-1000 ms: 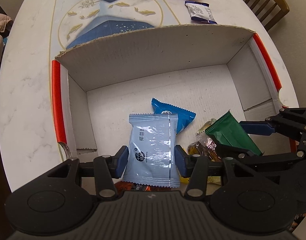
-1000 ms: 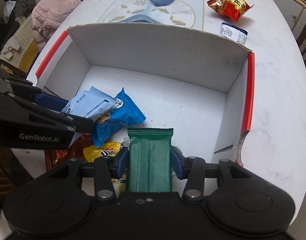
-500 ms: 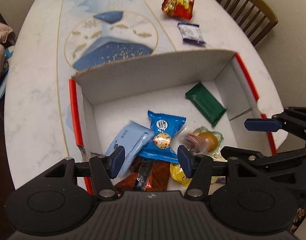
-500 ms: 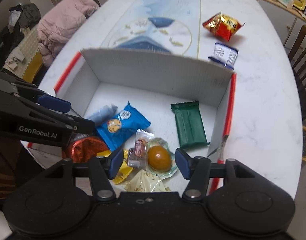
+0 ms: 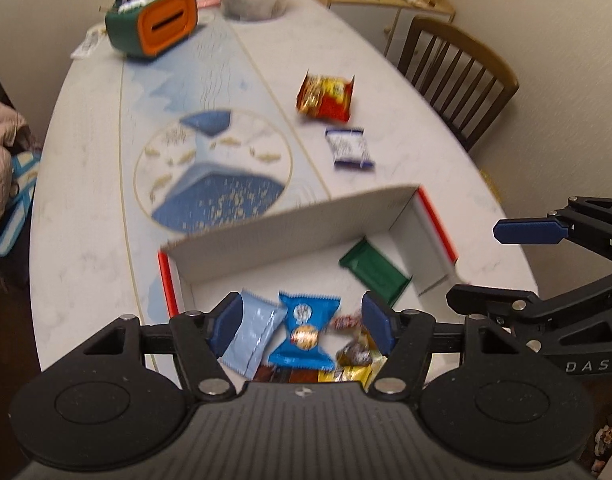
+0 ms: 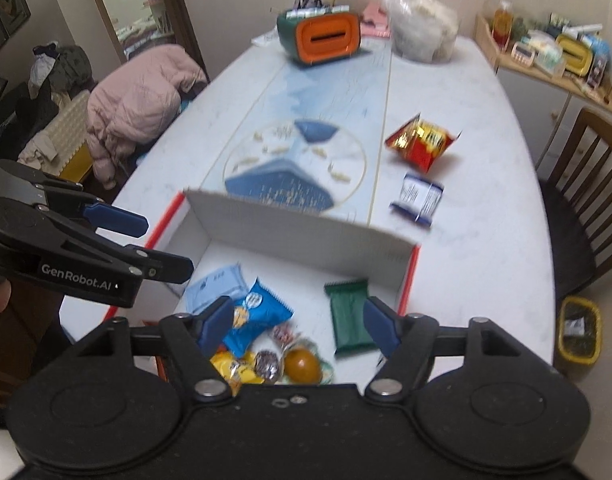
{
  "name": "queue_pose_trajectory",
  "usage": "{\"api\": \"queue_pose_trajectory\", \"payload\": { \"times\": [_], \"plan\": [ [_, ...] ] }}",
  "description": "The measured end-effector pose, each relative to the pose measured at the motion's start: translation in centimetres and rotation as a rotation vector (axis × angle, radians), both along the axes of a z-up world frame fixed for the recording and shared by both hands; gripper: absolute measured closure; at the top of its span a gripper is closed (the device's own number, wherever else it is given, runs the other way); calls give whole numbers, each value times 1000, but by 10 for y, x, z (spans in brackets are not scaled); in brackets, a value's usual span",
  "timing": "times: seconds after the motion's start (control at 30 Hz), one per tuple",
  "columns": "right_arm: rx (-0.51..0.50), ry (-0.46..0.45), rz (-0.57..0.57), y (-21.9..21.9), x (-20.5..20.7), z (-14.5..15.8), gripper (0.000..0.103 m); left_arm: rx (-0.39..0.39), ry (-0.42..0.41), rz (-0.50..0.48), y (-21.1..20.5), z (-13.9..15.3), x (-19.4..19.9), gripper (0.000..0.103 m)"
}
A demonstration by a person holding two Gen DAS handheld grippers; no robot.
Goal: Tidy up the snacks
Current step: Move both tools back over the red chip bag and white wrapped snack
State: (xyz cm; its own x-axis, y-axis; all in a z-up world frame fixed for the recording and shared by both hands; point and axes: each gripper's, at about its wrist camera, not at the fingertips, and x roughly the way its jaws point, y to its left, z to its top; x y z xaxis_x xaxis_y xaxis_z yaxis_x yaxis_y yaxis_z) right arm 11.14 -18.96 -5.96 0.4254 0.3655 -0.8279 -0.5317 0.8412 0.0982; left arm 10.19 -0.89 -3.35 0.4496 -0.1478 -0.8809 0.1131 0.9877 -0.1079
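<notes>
A white cardboard box (image 5: 289, 236) (image 6: 306, 236) with red edges sits on the table and holds several snacks. Among them are a pale blue packet (image 5: 251, 334) (image 6: 215, 286), a blue cookie packet (image 5: 306, 332) (image 6: 257, 316) and a green bar (image 5: 374, 272) (image 6: 350, 316). My left gripper (image 5: 301, 322) hangs above the box, jaws opening, nothing between the pads. My right gripper (image 6: 293, 326) is likewise above it, jaws opening and empty. A red-gold snack bag (image 5: 326, 96) (image 6: 424, 146) and a small white-blue packet (image 5: 350, 148) (image 6: 417, 198) lie on the table beyond the box.
An orange-green holder (image 5: 153, 32) (image 6: 320, 38) and a plastic bag (image 6: 420, 28) stand at the table's far end. A wooden chair (image 5: 458, 76) is on the right, a pink jacket (image 6: 141, 96) on the left, a small yellow bin (image 6: 578, 332) on the floor.
Both grippers let go of their packets, the pale blue one and the green bar, which now lie in the box. Both have risen and their jaws have widened.
</notes>
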Motion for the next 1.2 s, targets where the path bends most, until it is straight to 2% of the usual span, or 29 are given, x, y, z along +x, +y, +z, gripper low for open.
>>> {"api": "queue_pose_trajectory", "payload": {
  "times": [0.17,0.37,0.4,0.47,0.8,1.0,1.2],
  "plan": [
    [2,-52,-8,-7,13,17,22,-8,-48,1,-4,18,12,31],
    [-2,-93,-27,-19,38,27,11,-20,-53,8,-9,27,40,29],
    [-2,-98,-32,-22,43,28,10,-22,-55,11,-10,28,46,26],
    [0,-98,-42,-27,56,29,10,-25,-62,23,-11,33,57,19],
    [-8,-94,-49,-38,128,25,6,46,-126,75,-26,61,136,14],
    [-38,-65,-46,-33,173,6,6,82,-117,90,-38,51,195,14],
    [-78,0,-40,-27,209,-28,6,52,-29,54,-53,17,249,15]
  ]
}}
